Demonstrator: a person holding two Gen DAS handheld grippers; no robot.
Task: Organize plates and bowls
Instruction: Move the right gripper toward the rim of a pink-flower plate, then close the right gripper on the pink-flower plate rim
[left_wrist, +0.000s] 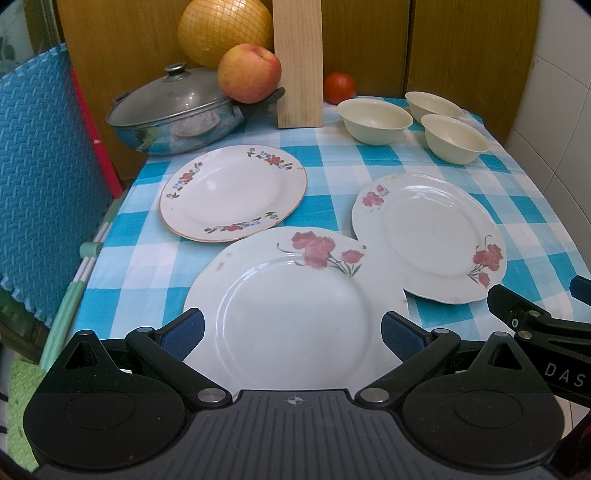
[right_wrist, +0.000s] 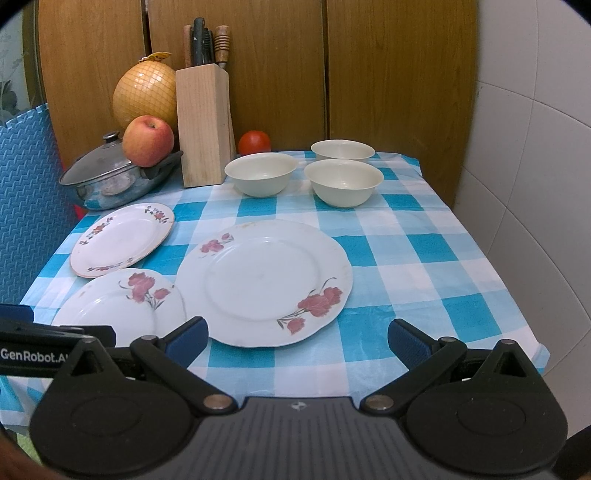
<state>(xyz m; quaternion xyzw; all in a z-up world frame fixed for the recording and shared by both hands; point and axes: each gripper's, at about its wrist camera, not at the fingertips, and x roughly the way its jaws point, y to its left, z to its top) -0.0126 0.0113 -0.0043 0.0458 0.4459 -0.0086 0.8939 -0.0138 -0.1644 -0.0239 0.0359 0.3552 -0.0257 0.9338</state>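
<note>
Three white flowered plates lie on the blue checked tablecloth (left_wrist: 325, 155). The near-left plate (left_wrist: 295, 314) (right_wrist: 118, 310) sits under my open left gripper (left_wrist: 293, 332), whose blue pads straddle it from above. The right plate (left_wrist: 432, 236) (right_wrist: 264, 280) lies ahead of my open right gripper (right_wrist: 297, 341), which holds nothing. A smaller gold-rimmed plate (left_wrist: 232, 192) (right_wrist: 122, 238) lies further back left. Three cream bowls stand apart at the back right: one on the left (left_wrist: 373, 120) (right_wrist: 260, 173), one at the rear (left_wrist: 433, 105) (right_wrist: 341, 149), one nearest (left_wrist: 455, 143) (right_wrist: 343, 181).
At the back left a steel lidded pot (left_wrist: 173, 110) carries an apple (left_wrist: 249, 72). A pomelo (left_wrist: 223, 29), a wooden knife block (right_wrist: 203, 125) and a tomato (right_wrist: 254, 143) stand along the wooden wall. A blue foam mat (left_wrist: 44, 177) borders the left table edge.
</note>
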